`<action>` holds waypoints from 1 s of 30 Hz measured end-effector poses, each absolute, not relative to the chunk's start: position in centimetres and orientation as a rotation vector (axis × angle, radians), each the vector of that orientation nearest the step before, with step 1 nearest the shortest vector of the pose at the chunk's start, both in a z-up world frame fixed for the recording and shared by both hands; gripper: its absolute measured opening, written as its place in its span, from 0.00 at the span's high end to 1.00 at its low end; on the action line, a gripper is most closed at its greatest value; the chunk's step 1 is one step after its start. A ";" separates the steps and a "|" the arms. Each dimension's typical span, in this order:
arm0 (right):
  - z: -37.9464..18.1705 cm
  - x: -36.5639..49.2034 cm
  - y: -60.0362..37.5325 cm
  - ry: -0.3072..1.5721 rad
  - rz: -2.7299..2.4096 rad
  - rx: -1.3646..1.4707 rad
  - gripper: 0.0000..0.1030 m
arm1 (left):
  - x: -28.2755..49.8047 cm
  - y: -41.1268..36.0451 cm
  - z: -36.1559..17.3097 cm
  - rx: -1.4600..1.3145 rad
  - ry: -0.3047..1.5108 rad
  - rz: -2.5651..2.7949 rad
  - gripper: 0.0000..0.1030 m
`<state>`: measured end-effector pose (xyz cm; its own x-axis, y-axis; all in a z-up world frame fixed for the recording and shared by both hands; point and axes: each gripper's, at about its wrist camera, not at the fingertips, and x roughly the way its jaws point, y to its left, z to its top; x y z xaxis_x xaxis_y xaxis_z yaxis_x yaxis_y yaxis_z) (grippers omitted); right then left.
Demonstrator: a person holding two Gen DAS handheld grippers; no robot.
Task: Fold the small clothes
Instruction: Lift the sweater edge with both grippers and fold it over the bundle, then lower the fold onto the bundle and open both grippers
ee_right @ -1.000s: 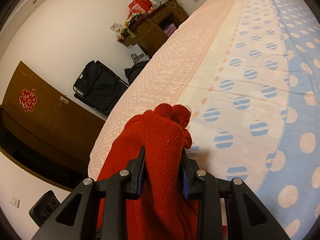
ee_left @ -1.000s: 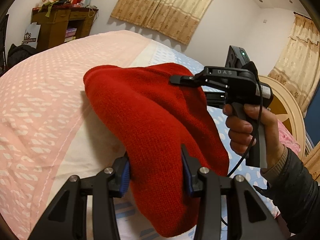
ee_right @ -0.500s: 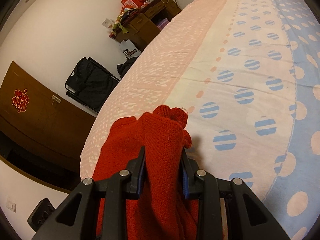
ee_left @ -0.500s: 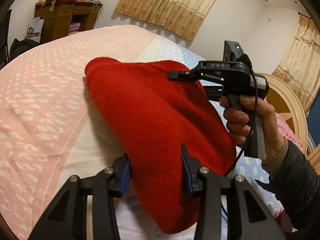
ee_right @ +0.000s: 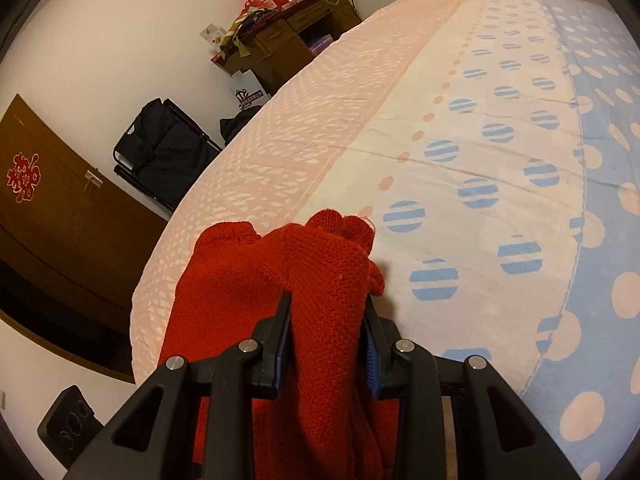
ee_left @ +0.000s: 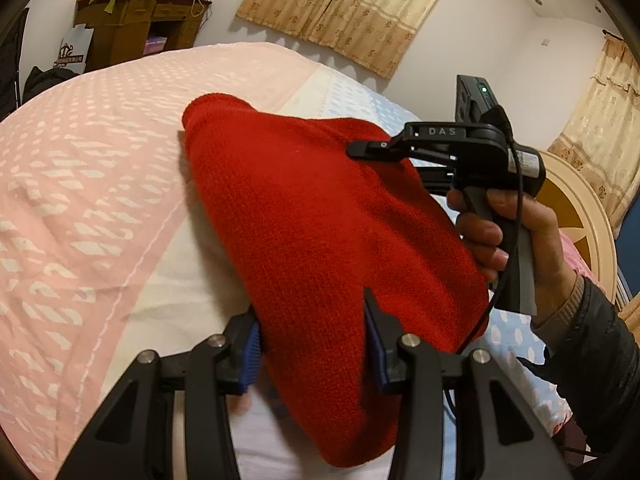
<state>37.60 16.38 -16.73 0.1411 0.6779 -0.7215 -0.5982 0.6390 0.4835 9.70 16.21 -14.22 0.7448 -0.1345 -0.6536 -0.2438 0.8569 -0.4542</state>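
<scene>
Bed (ee_left: 80, 184) fills both views: sheet pink-patterned at one side, white band mid, blue with dots at other. Red knit garment (ee_left: 320, 224) held up over white band, stretched between both grippers; long axis runs from near lower edge of left wrist view up and away toward far rounded end, which rests on or just above sheet, cannot tell which. Left gripper (ee_left: 312, 344) clamped on near end. Right gripper (ee_right: 326, 332) clenched on bunched edge; person's hand (ee_left: 516, 236) grips its handle.
</scene>
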 end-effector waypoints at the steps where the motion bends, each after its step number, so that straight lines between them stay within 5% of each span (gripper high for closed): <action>1: -16.8 37.6 16.4 1.093 0.920 0.084 0.69 | 9.7 16.3 -14.2 -0.554 0.738 0.064 0.55; 9: -16.3 36.9 15.6 1.071 0.915 0.077 0.66 | 9.5 16.4 -14.5 -0.562 0.733 0.068 0.51; 14: -13.6 34.7 13.0 0.981 0.925 0.072 0.50 | 9.3 16.2 -13.5 -0.519 0.715 0.100 0.37; 19: -11.6 30.5 10.2 0.958 1.050 0.119 0.48 | 9.2 16.9 -13.4 -0.500 0.701 0.166 0.28; 30: -18.1 28.1 7.1 1.038 0.881 0.103 0.47 | 9.7 15.9 -15.7 -0.440 0.727 0.233 0.06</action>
<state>28.08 7.14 -18.09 0.2087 0.6776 -0.7052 -0.5859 0.6640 0.4646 9.71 15.88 -15.74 0.7272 0.0547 -0.6842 -0.3539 0.8840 -0.3055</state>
